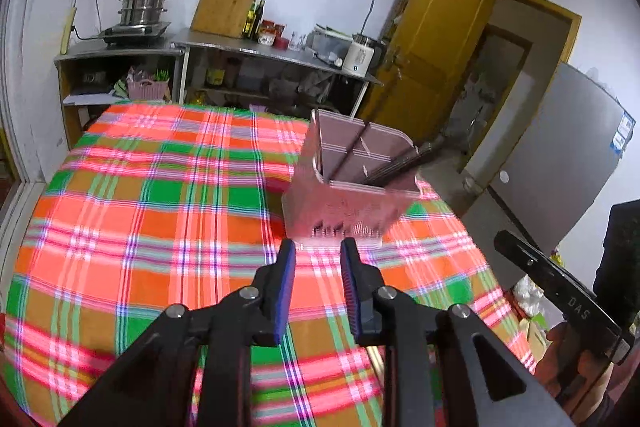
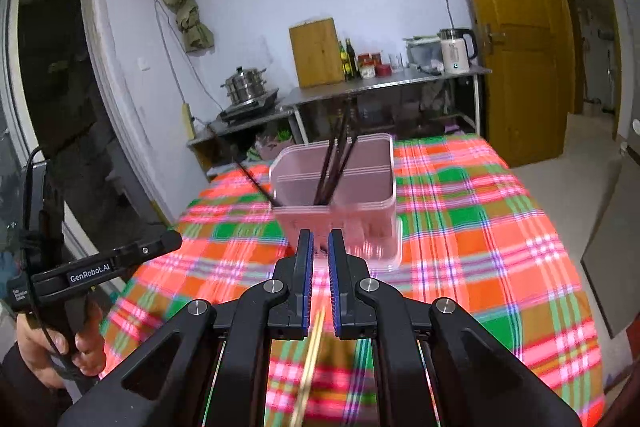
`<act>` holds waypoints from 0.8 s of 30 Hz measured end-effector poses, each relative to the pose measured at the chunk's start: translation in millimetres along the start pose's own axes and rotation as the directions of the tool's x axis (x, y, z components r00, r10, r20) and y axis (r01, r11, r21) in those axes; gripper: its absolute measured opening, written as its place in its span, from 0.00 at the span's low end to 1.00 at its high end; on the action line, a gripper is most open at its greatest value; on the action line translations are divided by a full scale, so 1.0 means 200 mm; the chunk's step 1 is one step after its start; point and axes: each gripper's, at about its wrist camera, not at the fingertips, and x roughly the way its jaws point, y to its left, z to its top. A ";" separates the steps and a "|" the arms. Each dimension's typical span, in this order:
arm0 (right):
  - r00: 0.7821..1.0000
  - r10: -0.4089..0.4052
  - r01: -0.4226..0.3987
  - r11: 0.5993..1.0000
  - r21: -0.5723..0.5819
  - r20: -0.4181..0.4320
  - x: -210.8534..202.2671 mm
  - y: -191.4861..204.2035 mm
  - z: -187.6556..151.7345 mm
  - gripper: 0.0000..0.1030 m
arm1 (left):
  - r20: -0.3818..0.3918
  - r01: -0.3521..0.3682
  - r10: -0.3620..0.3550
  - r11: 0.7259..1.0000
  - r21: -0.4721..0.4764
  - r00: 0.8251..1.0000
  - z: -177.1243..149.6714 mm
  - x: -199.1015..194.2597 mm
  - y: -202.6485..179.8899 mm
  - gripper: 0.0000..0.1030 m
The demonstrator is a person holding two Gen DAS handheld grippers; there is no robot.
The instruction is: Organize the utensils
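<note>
Chopsticks are what I'm sorting here. Starting on my left, the left gripper hangs over the plaid tabletop with a wide gap between its blue pads and nothing held. The pink utensil holder stands just beyond its tips, at about twelve to one o'clock, with dark chopsticks leaning out toward two o'clock. Moving right, the right gripper is narrowed to a slim gap, and I judge nothing is clamped at the tips. A pale bamboo chopstick lies below it on the cloth, its long axis running from six toward twelve o'clock, so the right hand is clearly nearer. Only the right wrist view shows that stick; the left view shows the holder's inner dividers.
</note>
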 end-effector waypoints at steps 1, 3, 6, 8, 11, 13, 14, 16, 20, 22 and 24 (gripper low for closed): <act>1.000 -0.004 0.004 1.000 -0.001 -0.012 0.00 0.00 -0.03 0.07 | -0.009 0.002 -0.002 1.000 0.002 1.000 -0.03 0.00 -0.01 0.27; 0.999 -0.004 0.004 1.000 0.005 -0.032 0.00 -0.01 -0.09 0.07 | -0.026 0.002 -0.002 1.000 0.003 1.000 -0.09 0.01 -0.02 0.27; 0.998 -0.005 0.006 1.000 0.012 -0.060 -0.01 -0.02 -0.17 0.07 | -0.049 0.002 -0.002 1.000 -0.001 0.999 -0.17 0.01 -0.02 0.27; 0.997 -0.005 0.006 1.000 0.019 -0.079 0.00 -0.04 -0.21 0.07 | -0.062 0.002 -0.002 1.000 -0.005 0.998 -0.22 0.01 -0.02 0.27; 0.995 -0.003 0.006 1.000 0.025 -0.104 0.01 -0.05 -0.27 0.07 | -0.077 -0.004 0.003 1.000 -0.005 0.997 -0.27 0.02 -0.03 0.27; 0.992 0.001 0.002 1.000 0.028 -0.123 0.03 -0.05 -0.30 0.07 | -0.086 -0.005 0.005 1.000 -0.005 0.996 -0.29 0.02 -0.03 0.27; 0.991 0.004 0.000 1.000 0.028 -0.134 0.04 -0.05 -0.32 0.07 | -0.089 -0.005 0.005 1.000 -0.005 0.996 -0.30 0.02 -0.03 0.27; 0.987 0.011 -0.007 1.000 0.028 -0.158 0.07 -0.04 -0.35 0.07 | -0.096 -0.008 0.008 1.000 -0.002 0.995 -0.32 0.03 -0.03 0.27; 0.978 0.027 -0.023 1.000 0.019 -0.209 0.14 -0.01 -0.41 0.07 | -0.116 -0.009 0.008 1.000 -0.009 0.993 -0.36 0.05 -0.01 0.27; 0.971 0.034 -0.031 0.999 0.018 -0.237 0.18 0.00 -0.45 0.07 | -0.124 -0.012 0.010 1.000 -0.013 0.992 -0.37 0.06 0.00 0.27; 0.964 0.037 -0.034 0.999 0.015 -0.263 0.22 0.01 -0.48 0.07 | -0.130 -0.012 0.009 1.000 -0.020 0.991 -0.38 0.07 0.01 0.27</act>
